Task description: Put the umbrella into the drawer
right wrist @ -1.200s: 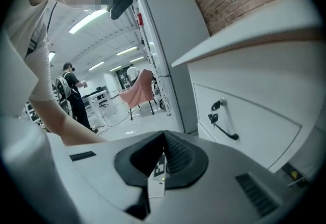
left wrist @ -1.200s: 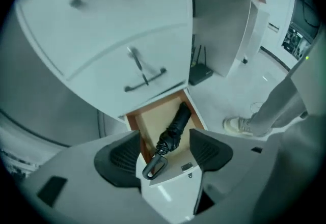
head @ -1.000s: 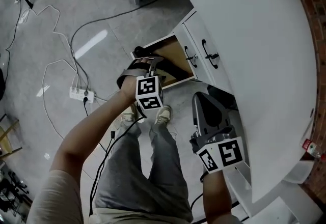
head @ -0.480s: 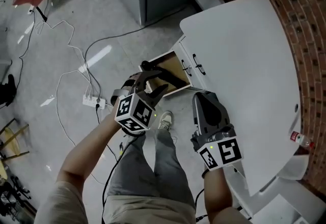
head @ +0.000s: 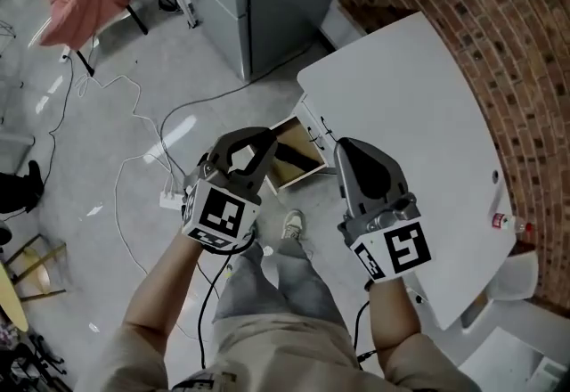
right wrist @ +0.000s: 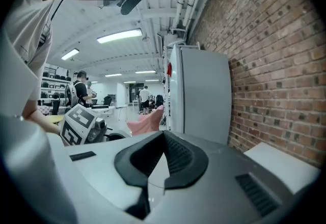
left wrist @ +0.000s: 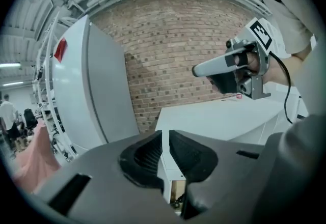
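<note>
No word, number or brand could be read. Only black-and-white square patterns were shown on the left marker cube (head: pixel 216 214) and the right marker cube (head: pixel 397 249). The red sticker (right wrist: pixel 169 69) on the fridge (right wrist: pixel 204 101) and the label on the bottle (head: pixel 508 223) were too small to be read.

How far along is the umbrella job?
Done, it seems: a dark shape, likely the umbrella, lies in the open drawer. In hand: nothing; the left gripper, jaws closing, holds nothing, and the right gripper is shut, empty. Left: perhaps pushing the drawer shut.
</note>
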### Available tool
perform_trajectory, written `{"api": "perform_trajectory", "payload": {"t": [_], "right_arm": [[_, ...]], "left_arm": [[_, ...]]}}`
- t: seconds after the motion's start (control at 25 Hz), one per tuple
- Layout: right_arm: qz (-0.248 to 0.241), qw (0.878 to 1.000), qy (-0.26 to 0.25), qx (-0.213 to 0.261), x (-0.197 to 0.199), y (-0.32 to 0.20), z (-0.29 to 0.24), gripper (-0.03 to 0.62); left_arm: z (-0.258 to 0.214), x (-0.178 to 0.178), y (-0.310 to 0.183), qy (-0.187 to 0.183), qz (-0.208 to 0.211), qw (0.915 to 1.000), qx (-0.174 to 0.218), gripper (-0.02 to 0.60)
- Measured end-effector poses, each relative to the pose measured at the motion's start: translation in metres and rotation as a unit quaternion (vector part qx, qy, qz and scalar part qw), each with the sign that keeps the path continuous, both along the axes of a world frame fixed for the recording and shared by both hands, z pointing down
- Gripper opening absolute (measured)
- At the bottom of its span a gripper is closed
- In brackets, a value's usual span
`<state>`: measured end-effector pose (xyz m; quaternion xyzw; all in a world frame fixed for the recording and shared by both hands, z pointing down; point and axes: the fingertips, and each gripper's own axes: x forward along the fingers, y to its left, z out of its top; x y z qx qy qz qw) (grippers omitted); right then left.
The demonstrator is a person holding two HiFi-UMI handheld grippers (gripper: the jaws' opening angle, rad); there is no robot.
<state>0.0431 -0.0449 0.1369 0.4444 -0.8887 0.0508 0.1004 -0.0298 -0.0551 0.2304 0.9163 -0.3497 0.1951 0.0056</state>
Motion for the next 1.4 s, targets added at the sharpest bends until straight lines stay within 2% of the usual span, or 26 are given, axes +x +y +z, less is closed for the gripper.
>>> {"api": "perform_trajectory", "payload": {"t": [0.16, 0.32, 0.48, 0.64, 0.76, 1.0, 1.16, 1.4], "right_arm": [[-0.002, 0.999, 0.013, 0.047, 0.002, 0.001, -0.058, 0.008], [-0.009, 0.997, 0.013, 0.072, 0.000, 0.008, -0.102, 0.008], [-0.022, 0.996, -0.021, 0.078, -0.005, 0.020, -0.142, 0.008], [-0.024, 0.994, -0.009, 0.111, -0.015, 0.034, -0.174, 0.008], [-0.033, 0.992, -0.025, 0.115, -0.022, 0.042, -0.191, 0.008], [-0.055, 0.990, -0.010, 0.127, -0.032, 0.061, -0.212, 0.008], [-0.065, 0.989, -0.007, 0.130, -0.037, 0.074, -0.219, 0.008], [-0.065, 0.990, -0.003, 0.128, -0.037, 0.080, -0.217, 0.008]], "left_arm": [[-0.068, -0.020, 0.005, 0.003, -0.034, 0.9989, 0.033, 0.020], [-0.126, -0.039, 0.013, -0.011, -0.039, 0.9955, 0.086, 0.012], [-0.173, -0.050, 0.029, -0.003, -0.043, 0.9921, 0.118, 0.009], [-0.201, -0.056, 0.050, 0.001, -0.040, 0.9911, 0.127, 0.008], [-0.220, -0.059, 0.059, 0.009, -0.046, 0.9901, 0.132, 0.008], [-0.251, -0.071, 0.069, 0.026, -0.063, 0.9878, 0.140, 0.008], [-0.263, -0.078, 0.074, 0.049, -0.085, 0.9860, 0.135, 0.008], [-0.274, -0.080, 0.075, 0.048, -0.088, 0.9839, 0.148, 0.008]]}}
